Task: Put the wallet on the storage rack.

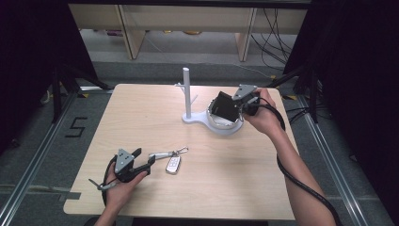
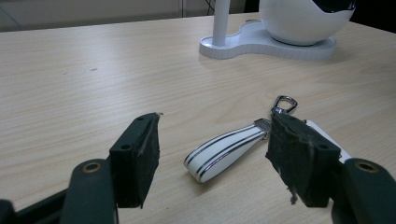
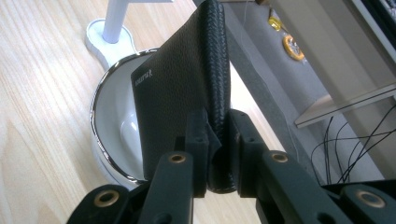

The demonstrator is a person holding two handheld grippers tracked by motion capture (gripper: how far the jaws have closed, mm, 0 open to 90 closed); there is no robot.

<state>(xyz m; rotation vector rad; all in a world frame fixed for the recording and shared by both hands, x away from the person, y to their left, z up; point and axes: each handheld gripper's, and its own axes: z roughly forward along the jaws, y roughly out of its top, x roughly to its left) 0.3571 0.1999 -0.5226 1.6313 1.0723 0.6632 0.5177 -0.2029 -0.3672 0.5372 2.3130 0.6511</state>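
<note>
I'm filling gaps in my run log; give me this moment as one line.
right hand-held gripper: shut on black wallet, over white bowl | left hand-held gripper: open, astride key strap on table

black leather wallet [image 3: 187, 93] hangs folded, spine up, over the white bowl [image 3: 109, 116]; white striped key strap [image 2: 224, 150] lies flat, well short of that bowl.

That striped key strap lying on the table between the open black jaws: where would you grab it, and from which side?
Probably at the middle of the key strap, coming straight down from above. It lies flat on the table, a long narrow band, so the left tool, jaws already open on either side, could close across its short width. The clip and the key fob at the far end look fiddlier.
</note>
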